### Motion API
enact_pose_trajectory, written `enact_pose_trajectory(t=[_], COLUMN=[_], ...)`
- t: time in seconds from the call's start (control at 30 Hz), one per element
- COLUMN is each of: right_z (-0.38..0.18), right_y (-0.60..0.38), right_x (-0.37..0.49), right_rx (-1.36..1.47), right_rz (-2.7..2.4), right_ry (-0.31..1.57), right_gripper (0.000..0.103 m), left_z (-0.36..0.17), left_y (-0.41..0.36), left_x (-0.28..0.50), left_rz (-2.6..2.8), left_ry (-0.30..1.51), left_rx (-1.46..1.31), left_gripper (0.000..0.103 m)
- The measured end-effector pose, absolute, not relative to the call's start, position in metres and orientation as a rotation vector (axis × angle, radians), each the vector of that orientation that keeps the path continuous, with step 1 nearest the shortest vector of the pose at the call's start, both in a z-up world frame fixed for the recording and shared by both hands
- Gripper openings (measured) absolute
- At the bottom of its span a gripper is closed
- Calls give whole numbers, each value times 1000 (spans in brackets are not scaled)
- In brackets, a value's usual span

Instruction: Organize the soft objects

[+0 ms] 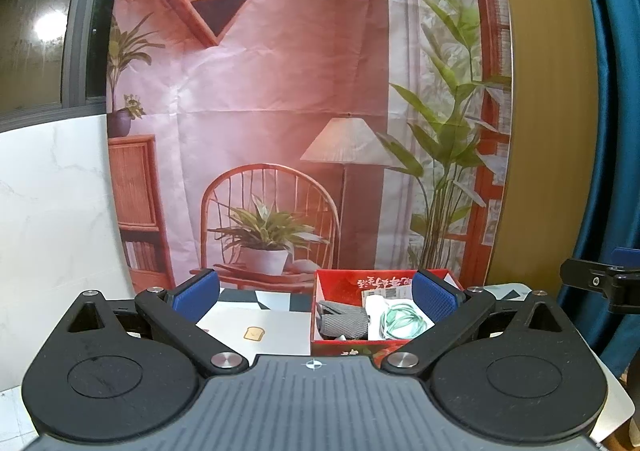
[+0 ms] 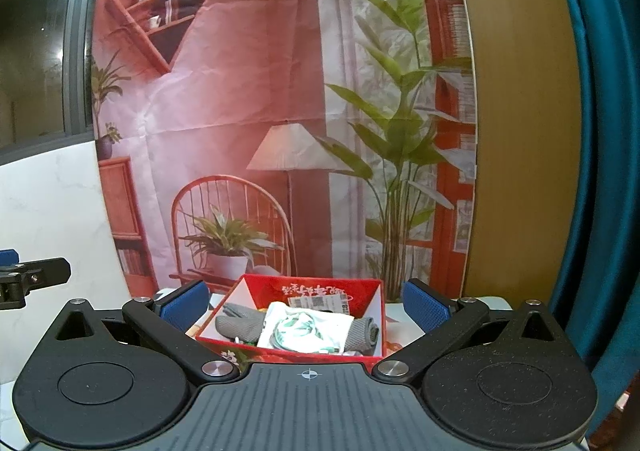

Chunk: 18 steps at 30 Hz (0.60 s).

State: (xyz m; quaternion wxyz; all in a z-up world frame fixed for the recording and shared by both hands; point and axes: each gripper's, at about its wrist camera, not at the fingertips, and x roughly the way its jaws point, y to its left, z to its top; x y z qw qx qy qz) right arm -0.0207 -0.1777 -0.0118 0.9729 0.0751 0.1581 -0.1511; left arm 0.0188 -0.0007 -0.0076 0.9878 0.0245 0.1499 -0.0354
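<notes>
While both grippers hang above the near edge of the table, a printed backdrop (image 1: 280, 91) of a pink room with chair, lamp and plants fills the rear, with a blue curtain (image 2: 592, 131) at far right and a white marble-look wall (image 1: 48, 211) at left. Table (image 1: 508, 291) carries a patterned mat, only partly seen. Red box (image 2: 320, 287) sits on it, open top, printed characters on the inner back wall. Left gripper (image 1: 316, 297) has jaws spread wide, nothing between the blue pads; the box lies right of centre in its view, right pad overlapping its corner. Right gripper (image 2: 306, 303) also wide apart and empty, box centred between its pads. Inside the box: grey cloth (image 2: 240, 325) at left, more grey at the right end, white-and-green fabric (image 2: 304, 329) on top in the middle, a labelled packet (image 2: 320, 301) behind. White card (image 1: 260, 331) with a small toast picture lies flat just left of the box.
</notes>
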Motion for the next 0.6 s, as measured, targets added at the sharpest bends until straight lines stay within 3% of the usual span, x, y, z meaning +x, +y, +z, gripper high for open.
enact_pose_trajectory(t=[0.6], right_z=[-11], right_y=[-180], right_x=[-25], right_rx=[136], right_rz=[-341], right_ry=[310], right_gripper=[103], left_z=[-8], left_y=[0], left_x=[17], left_rz=[-59], left_ry=[314], left_rx=[56], left_gripper=[103])
